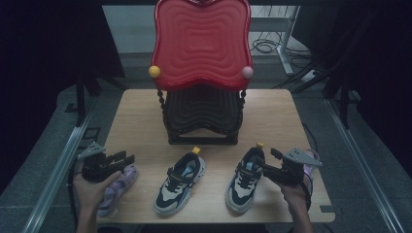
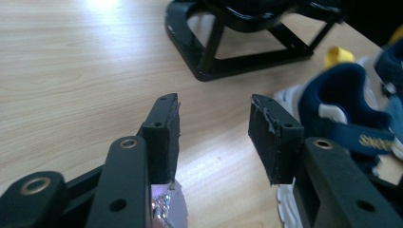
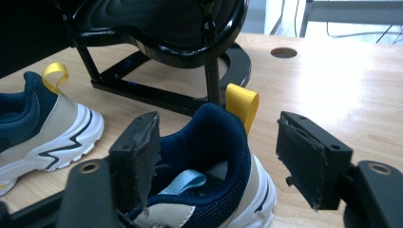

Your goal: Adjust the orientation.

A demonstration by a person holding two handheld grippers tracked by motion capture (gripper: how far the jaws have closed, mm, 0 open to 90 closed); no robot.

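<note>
**Grippers open over shoes on a wooden table**

Dark surroundings frame a pale wooden table (image 1: pixel 272 121) carrying a red and black shoe rack (image 1: pixel 202 73) at its far side. Along the near edge lie a lilac shoe (image 1: pixel 116 189) and two navy sneakers. The left gripper (image 1: pixel 116 160) hovers over the lilac shoe, jaws spread with nothing between them. The right gripper (image 1: pixel 269 162) stands wide around the heel of the right navy sneaker (image 1: pixel 245 179); one pad seems to brush the collar, though contact is unclear. The other navy sneaker (image 1: pixel 179 183) lies between them.
</note>
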